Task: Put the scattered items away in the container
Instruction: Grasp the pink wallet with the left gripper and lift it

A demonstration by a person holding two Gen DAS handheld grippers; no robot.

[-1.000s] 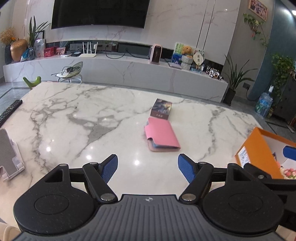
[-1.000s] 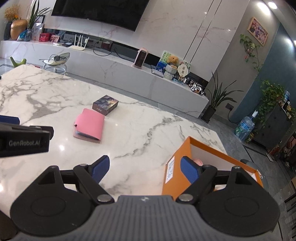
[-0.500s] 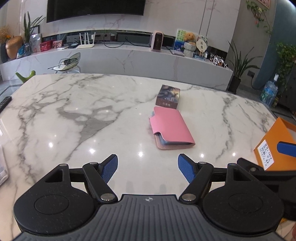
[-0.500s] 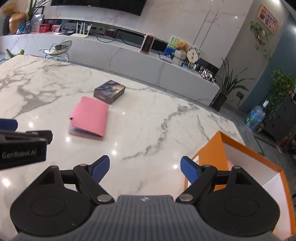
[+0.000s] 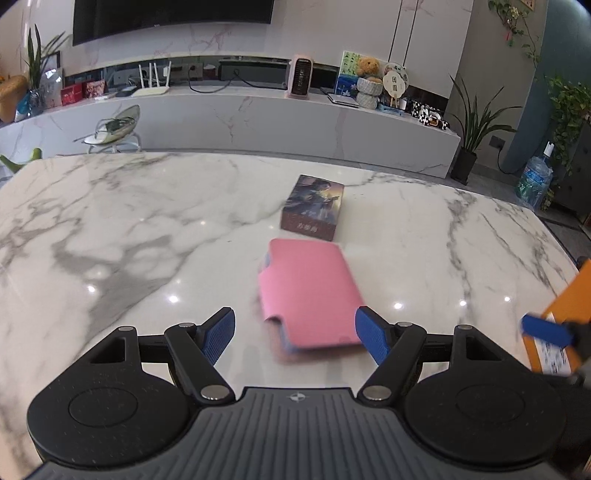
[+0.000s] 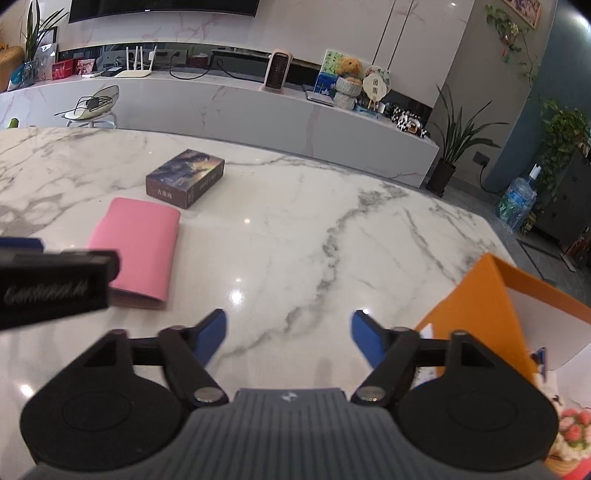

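Closer now, pink wallet (image 5: 308, 295) just ahead of open left tool (image 5: 295, 332), right tool (image 6: 288, 334) narrowing, empty.

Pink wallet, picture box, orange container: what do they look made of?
Pink wallet: probably faux leather, matte; soft folded flap, no glare.
Picture box: likely printed cardboard, slight sheen; crisp edges, artwork on top.
Orange container: looks like rigid paperboard, matte orange outside, white inside; thin straight walls, paper label.

Across the top of your frame a dark television (image 5: 173, 14) hangs on the marble wall (image 5: 332, 33), above a long white console (image 5: 258, 122); potted plants (image 5: 476, 129) stand right.
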